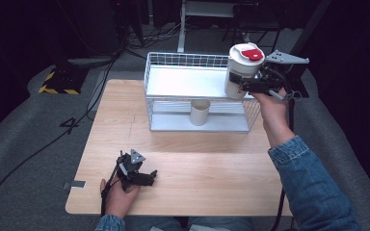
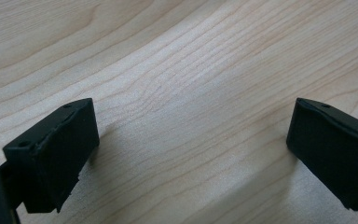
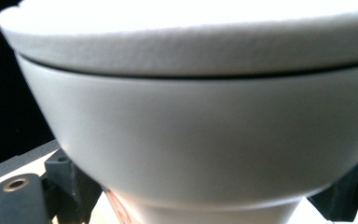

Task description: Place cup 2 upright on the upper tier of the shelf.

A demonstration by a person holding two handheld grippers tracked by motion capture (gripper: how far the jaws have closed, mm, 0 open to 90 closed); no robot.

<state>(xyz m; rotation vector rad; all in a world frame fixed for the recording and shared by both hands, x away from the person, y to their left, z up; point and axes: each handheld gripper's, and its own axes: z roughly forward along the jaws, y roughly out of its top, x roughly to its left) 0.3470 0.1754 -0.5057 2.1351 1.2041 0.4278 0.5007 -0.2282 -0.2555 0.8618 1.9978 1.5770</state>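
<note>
A white cup with a white lid and a red tab point(image 1: 239, 67) hangs upright above the right end of the wire rack's top shelf point(image 1: 183, 82). My right gripper point(image 1: 249, 87) is shut on its lower body. In the right gripper view the cup point(image 3: 205, 130) sits very close, with the dark fingers point(image 3: 70, 184) pressed against its sides. My left gripper point(image 1: 148, 176) rests on the wooden table point(image 1: 212, 163) near the front left edge. Its jaws stand wide apart in the left gripper view, with my left gripper point(image 2: 191, 149) holding nothing but bare wood between them.
The white two-tier wire rack point(image 1: 171, 60) stands at the back of the table. A small beige cup point(image 1: 200, 111) stands on its lower shelf. Cables and a black-and-yellow striped block point(image 1: 57, 82) lie on the grey floor to the left.
</note>
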